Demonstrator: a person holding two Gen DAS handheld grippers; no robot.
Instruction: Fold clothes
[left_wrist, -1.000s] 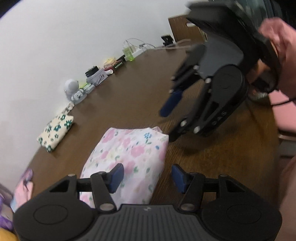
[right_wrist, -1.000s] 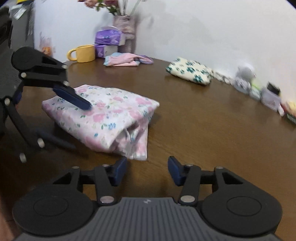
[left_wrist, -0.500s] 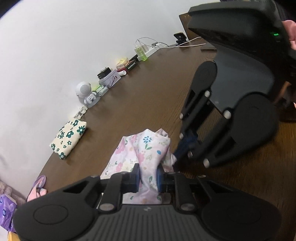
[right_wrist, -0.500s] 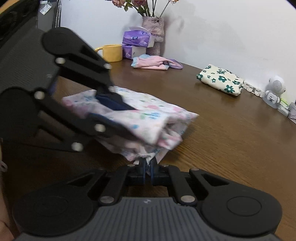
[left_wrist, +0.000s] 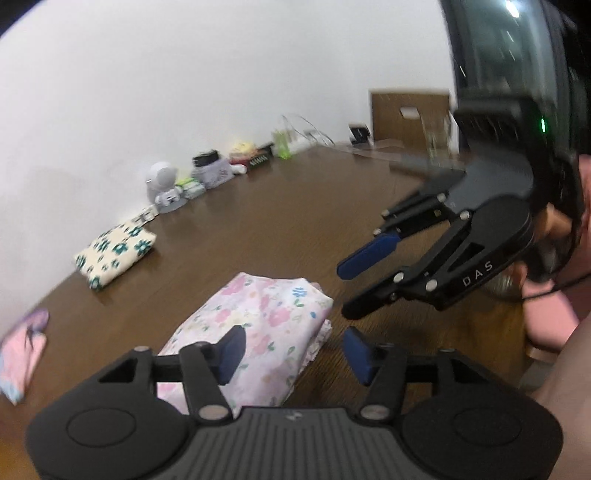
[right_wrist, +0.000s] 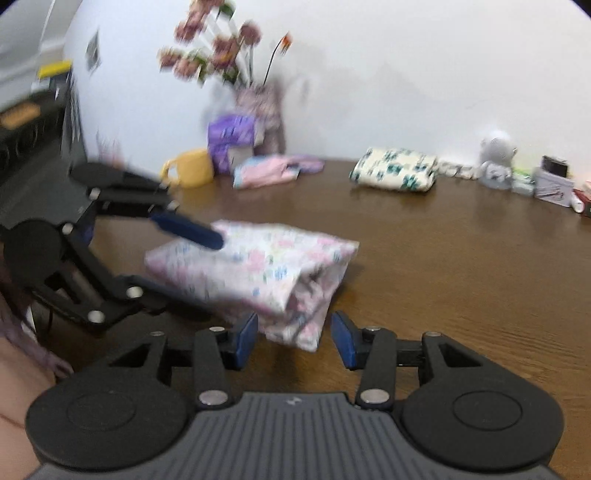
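Note:
A folded white garment with pink and blue flowers (left_wrist: 258, 314) (right_wrist: 269, 262) lies on the brown table (left_wrist: 288, 218). My left gripper (left_wrist: 293, 350) is open at the garment's near end; its left finger (left_wrist: 231, 349) hangs over the cloth and nothing is pinched. My right gripper (right_wrist: 295, 341) is open too, and the garment's loose corner shows just beyond the gap. In the left wrist view the right gripper's blue fingers (left_wrist: 369, 253) stand apart, right of the garment. In the right wrist view the left gripper's upper finger (right_wrist: 188, 229) reaches over the garment's left end.
A folded cream cloth with green flowers (left_wrist: 114, 254) (right_wrist: 395, 173) lies by the wall. A pink cloth (right_wrist: 273, 170), a yellow mug (right_wrist: 192, 168), a purple pack (right_wrist: 229, 140) and a flower vase (right_wrist: 258, 110) stand at the back. A white toy figure (left_wrist: 164, 184) and small items line the wall.
Half a second ago both grippers were shut on the garment's end. Both have since opened, let go and drawn back a little; the garment lies on the table.

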